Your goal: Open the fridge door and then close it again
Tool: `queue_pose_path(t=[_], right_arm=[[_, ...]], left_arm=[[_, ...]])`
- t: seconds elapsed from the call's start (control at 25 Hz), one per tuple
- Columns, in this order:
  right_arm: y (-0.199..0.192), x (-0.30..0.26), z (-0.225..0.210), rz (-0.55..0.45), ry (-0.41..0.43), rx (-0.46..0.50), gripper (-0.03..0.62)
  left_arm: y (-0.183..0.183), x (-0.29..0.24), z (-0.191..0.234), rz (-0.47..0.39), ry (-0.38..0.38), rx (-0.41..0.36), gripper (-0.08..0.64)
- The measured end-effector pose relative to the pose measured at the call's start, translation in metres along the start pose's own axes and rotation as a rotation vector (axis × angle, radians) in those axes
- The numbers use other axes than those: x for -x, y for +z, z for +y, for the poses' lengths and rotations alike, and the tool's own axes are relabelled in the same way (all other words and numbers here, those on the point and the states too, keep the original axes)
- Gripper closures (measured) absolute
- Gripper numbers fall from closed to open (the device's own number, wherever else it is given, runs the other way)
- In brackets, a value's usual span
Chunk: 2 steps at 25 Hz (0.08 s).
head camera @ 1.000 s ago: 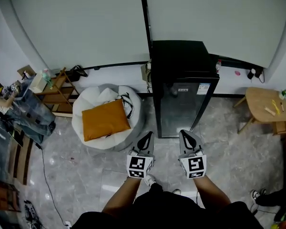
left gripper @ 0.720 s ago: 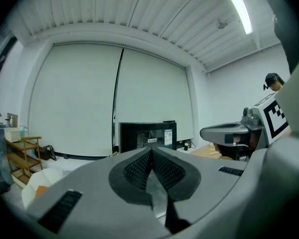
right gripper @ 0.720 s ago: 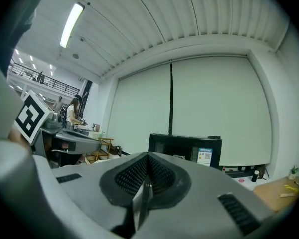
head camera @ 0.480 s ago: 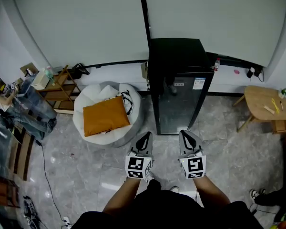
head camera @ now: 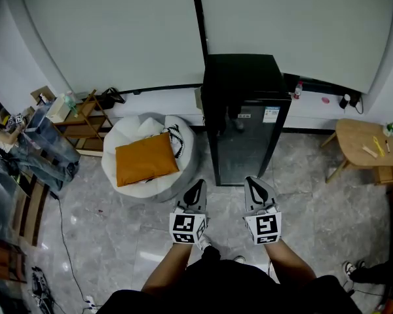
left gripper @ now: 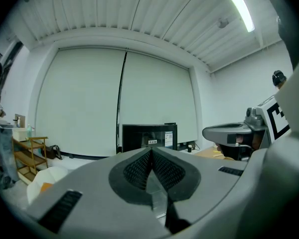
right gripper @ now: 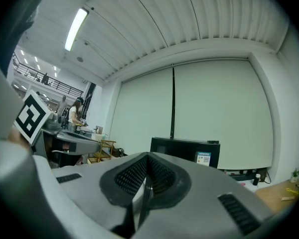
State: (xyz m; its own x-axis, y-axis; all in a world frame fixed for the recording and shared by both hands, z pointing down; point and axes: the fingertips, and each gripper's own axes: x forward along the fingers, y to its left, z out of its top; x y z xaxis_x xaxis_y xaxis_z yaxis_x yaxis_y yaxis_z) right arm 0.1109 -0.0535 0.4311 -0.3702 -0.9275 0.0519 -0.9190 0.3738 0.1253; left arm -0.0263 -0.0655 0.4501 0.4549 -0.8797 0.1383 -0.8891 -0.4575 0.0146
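the black fridge is seen against the wall, its door shut, ahead of both grippers. the left gripper and the right gripper are held side by side above the floor, apart from the fridge. the jaws of each are pressed together, with nothing held between them. a white beanbag carrying an orange cushion is set left of the fridge, a wooden stool to its right.
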Motion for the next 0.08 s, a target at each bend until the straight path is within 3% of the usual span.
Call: queue_pose_path(t=[0.08], right_arm=[[-0.0018,0.0011,-0.002,0.003,-0.001,-0.001,0.577]], left_arm=[[0.0005,-0.0001,-0.0006,-0.001,0.002,-0.001,0.537]])
